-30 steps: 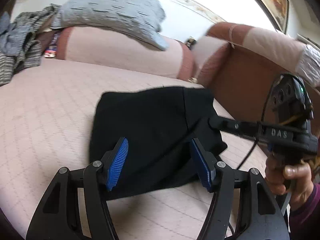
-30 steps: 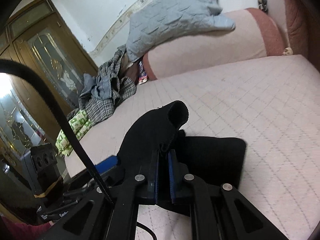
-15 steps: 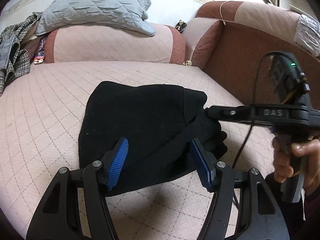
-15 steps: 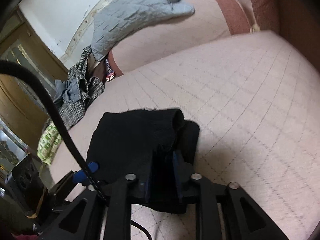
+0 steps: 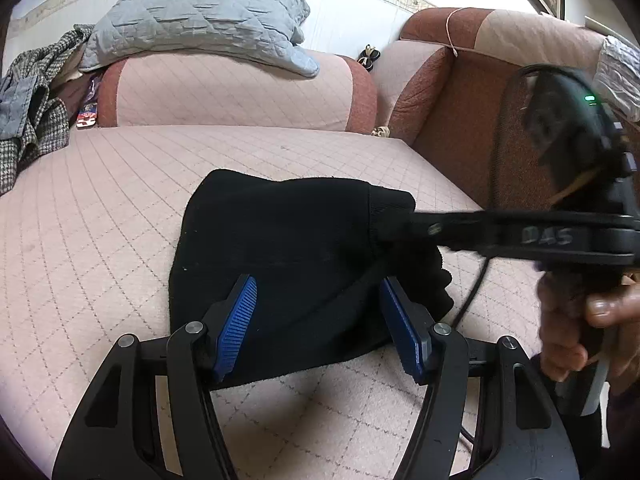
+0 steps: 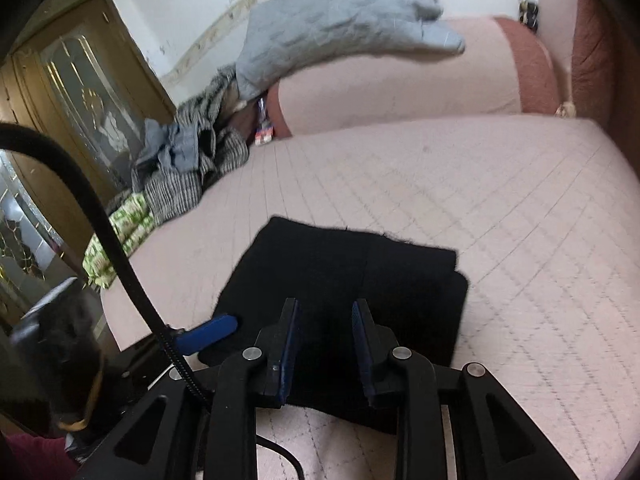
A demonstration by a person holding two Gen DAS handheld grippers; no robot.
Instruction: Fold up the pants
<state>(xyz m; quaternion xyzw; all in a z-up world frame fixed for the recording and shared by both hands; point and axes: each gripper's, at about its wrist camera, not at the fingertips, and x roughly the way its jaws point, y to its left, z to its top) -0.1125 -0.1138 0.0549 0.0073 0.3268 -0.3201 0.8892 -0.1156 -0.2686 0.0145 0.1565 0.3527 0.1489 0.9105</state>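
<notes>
Pants (image 6: 340,280) folded into a black stack near the bed's (image 6: 520,220) front edge.
Right tongs (image 6: 325,322) parted above it, left tongs (image 5: 316,312) wide, empty; withdraw straight back so no layer drags.

Pink quilted sofa (image 5: 100,208) with a grey quilted blanket (image 5: 200,16) draped over its backrest, plaid clothes pile (image 6: 192,168) at the far-left corner, wooden glass-panel door (image 6: 80,92), white wall (image 5: 360,4).

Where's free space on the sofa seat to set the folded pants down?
Bare quilted seat lies right of the black pants, toward the brown armrest, and between pants and backrest. The far-left corner is crowded by a clothes pile.
</notes>
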